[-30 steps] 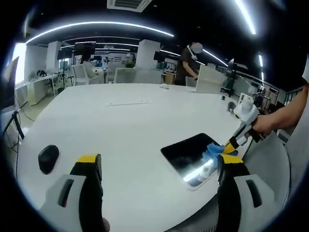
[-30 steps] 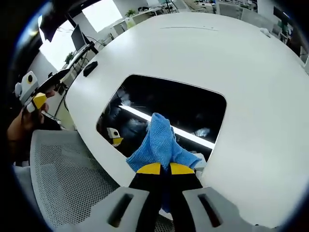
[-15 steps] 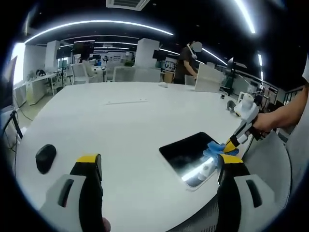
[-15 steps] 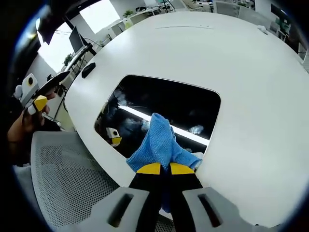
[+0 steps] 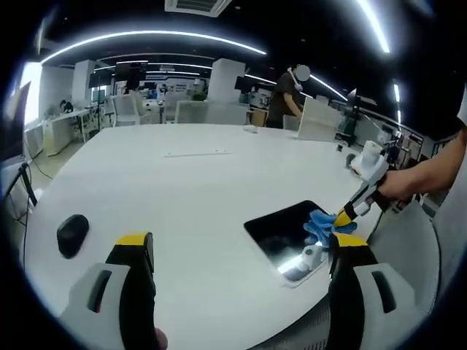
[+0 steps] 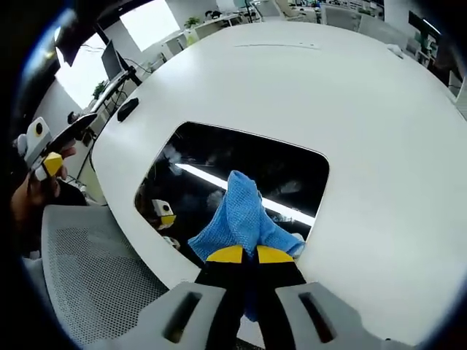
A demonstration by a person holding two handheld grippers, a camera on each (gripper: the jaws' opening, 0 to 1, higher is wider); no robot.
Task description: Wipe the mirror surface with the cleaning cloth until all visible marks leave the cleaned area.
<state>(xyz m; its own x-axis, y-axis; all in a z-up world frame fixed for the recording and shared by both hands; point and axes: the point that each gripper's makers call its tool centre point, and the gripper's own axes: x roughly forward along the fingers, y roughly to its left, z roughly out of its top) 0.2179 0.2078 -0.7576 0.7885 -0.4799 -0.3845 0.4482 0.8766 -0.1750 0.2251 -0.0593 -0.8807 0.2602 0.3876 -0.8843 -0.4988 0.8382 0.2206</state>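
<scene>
The left gripper (image 5: 237, 251) hangs above the white table (image 5: 182, 189) with its jaws wide apart. The right gripper (image 5: 349, 213) presses a blue cloth (image 5: 319, 224) onto the dark mirror (image 5: 281, 230). A black mouse (image 5: 73, 235) lies well apart.

Even, bright light is cast from long white ceiling light strips (image 5: 153, 36), which are bent into arcs by the fisheye lens. Daylight is blown out to pure white at a window (image 6: 149, 20) in the right gripper view. A strip is reflected as a sharp bright line in the dark rounded-rectangle mirror (image 6: 241, 182). The round white table (image 5: 190, 189) is lit softly, with faint shadows. Straight edges are curved toward each view's border, where detail is softened.
</scene>
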